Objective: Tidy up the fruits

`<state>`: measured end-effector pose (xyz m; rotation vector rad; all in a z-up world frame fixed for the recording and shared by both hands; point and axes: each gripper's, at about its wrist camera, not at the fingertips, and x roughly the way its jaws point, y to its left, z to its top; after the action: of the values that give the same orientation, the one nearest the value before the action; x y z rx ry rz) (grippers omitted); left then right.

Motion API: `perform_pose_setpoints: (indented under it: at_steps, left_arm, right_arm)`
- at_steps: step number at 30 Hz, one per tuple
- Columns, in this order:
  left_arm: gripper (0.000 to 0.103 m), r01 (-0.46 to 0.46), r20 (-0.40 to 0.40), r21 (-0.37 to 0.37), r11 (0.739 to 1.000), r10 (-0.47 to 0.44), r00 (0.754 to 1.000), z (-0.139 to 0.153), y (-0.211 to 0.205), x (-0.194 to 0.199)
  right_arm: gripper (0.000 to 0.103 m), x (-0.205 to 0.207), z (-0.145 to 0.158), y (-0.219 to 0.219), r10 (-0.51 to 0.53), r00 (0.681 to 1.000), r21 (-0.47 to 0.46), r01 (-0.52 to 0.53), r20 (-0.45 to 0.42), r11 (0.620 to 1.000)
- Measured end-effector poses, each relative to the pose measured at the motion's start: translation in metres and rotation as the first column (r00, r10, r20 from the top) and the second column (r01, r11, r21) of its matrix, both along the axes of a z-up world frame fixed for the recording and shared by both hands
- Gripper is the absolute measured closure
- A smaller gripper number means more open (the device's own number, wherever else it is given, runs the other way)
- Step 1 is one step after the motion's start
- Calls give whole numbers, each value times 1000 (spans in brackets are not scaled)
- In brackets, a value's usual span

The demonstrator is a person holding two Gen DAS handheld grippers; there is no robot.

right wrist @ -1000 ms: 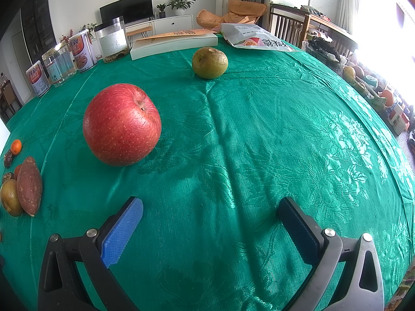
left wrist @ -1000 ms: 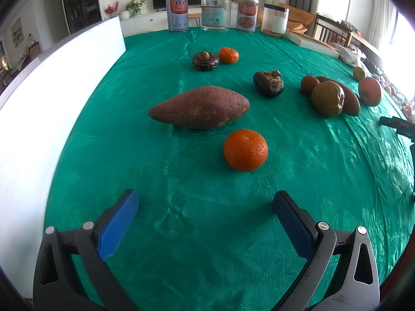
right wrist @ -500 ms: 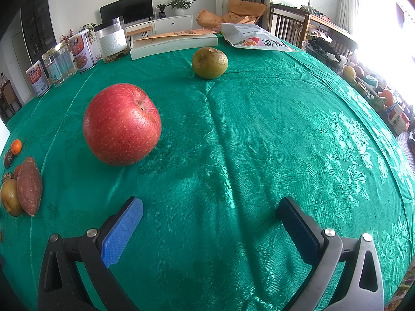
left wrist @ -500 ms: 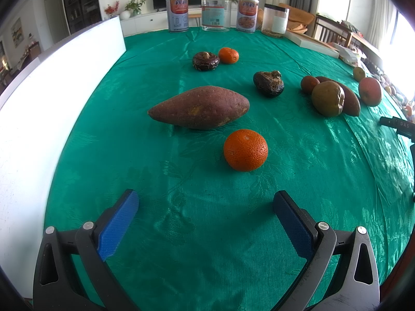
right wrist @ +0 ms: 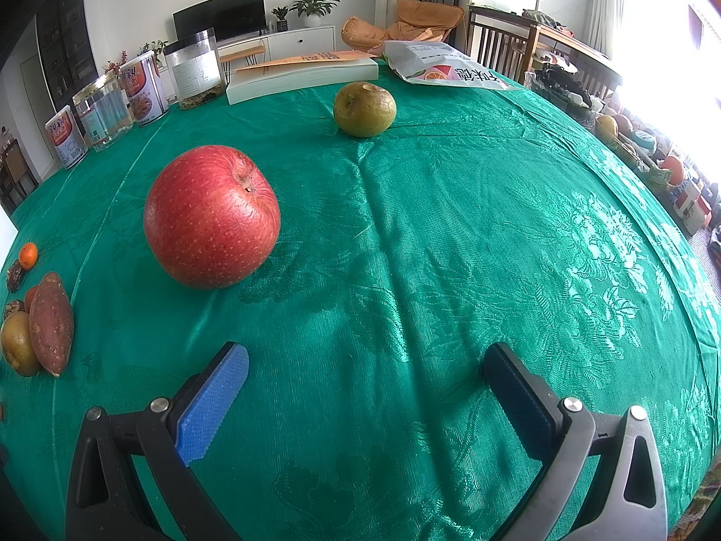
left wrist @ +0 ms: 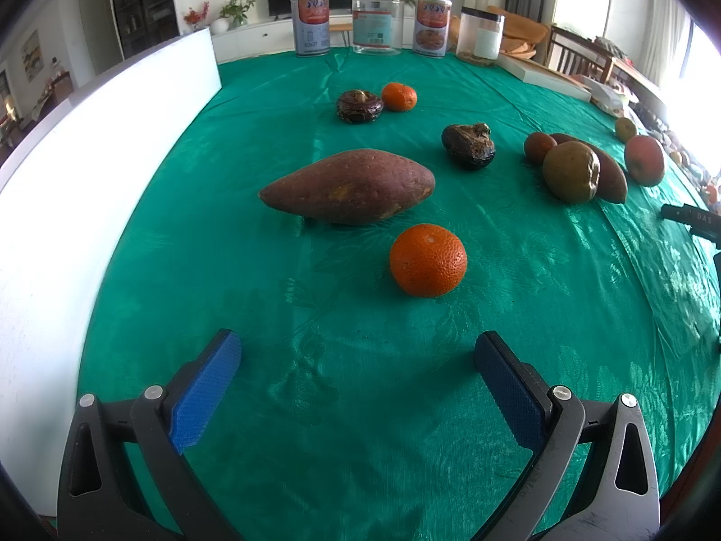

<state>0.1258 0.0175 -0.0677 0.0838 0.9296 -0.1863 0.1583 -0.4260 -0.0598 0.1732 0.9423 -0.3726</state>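
Note:
My left gripper (left wrist: 358, 351) is open and empty above the green tablecloth (left wrist: 360, 405). Just ahead of it lies an orange (left wrist: 427, 259), with a large sweet potato (left wrist: 348, 186) behind. Farther off sit a dark round fruit (left wrist: 359, 106), a second orange (left wrist: 399, 96), a wrinkled dark fruit (left wrist: 468, 145), and at right a brownish pear (left wrist: 571, 172) against another sweet potato (left wrist: 608, 176). My right gripper (right wrist: 367, 367) is open and empty too. A red apple (right wrist: 212, 222) lies ahead of it to the left, and a greenish pear (right wrist: 364, 109) farther back.
A white board (left wrist: 90, 171) borders the table's left side. Tins and clear jars (left wrist: 377, 21) line the far edge, with a book (right wrist: 302, 74) and a snack bag (right wrist: 446, 70) beside them. Wooden chairs (right wrist: 509, 52) stand beyond the table.

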Motion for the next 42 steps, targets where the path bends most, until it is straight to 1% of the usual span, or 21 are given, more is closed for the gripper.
perform_pose_setpoints:
  at_steps: [13,17,18,21,24,27,28,29,30,32,34,35,36,37,38,39,40,41,42]
  left_arm:
    - [0,-7,2,2,1000,7,1000,0,0,0]
    - [0,21,-12,-3,1000,-21,1000,0,1,1]
    - [0,32,-25,-8,999,-32,999,2,2,2]
    - [1,87,-54,-71,994,-91,994,9,-2,4]
    - [1,106,-54,-36,994,-108,993,15,-18,14]
    - [3,80,-60,-18,997,-81,995,15,-30,31]
    - [9,71,-64,-27,997,-73,995,15,-31,35]
    - [25,65,-74,-29,997,-67,995,13,-32,39]
    - [29,60,-93,-19,998,-61,994,10,-34,42]
    - [29,67,-79,23,998,-65,995,9,-39,42]
    - [30,69,-71,25,997,-67,995,8,-40,40]
    - [33,69,-70,21,997,-68,995,8,-39,41]
    - [37,69,-65,20,997,-67,996,9,-39,41]
    - [48,68,-60,20,997,-67,996,10,-38,40]
    - [61,69,-59,19,997,-68,996,11,-37,40]
    - [67,76,-69,11,997,-75,995,12,-35,41]
    - [69,80,-79,5,997,-79,994,13,-34,41]
    - [69,86,-93,-10,996,-87,992,14,-30,41]
    - [70,89,-101,-30,996,-92,991,15,-25,40]
  right_arm:
    - [0,0,0,0,0,1000,0,0,0,1000]
    - [0,0,0,0,0,1000,0,0,0,1000]
    - [0,0,0,0,0,1000,0,0,0,1000]
    - [0,0,0,0,0,1000,0,0,0,1000]
    - [0,0,0,0,0,1000,0,0,0,1000]
    - [0,0,0,0,0,1000,0,0,0,1000]
    - [0,0,0,0,0,1000,0,0,0,1000]
    - [0,0,0,0,0,1000,0,0,0,1000]
    - [0,0,0,0,0,1000,0,0,0,1000]
    - [0,0,0,0,0,1000,0,0,-1,1000]
    - [0,1,0,0,-9,1000,-1,9,-2,1000]
    - [0,-1,0,2,-15,1000,-2,15,-2,1000]
    - [0,0,0,2,-28,1000,1,28,-1,1000]
    - [0,0,0,3,-41,999,2,41,-1,999]
    - [0,3,1,3,-26,1000,6,26,-12,1000]
    - [0,6,3,2,11,999,30,-10,-34,1000]
    - [6,6,6,2,41,999,68,-39,-26,997]
    - [7,1,15,4,68,997,93,-70,22,993]
    - [7,-2,25,8,89,994,83,-94,62,992]
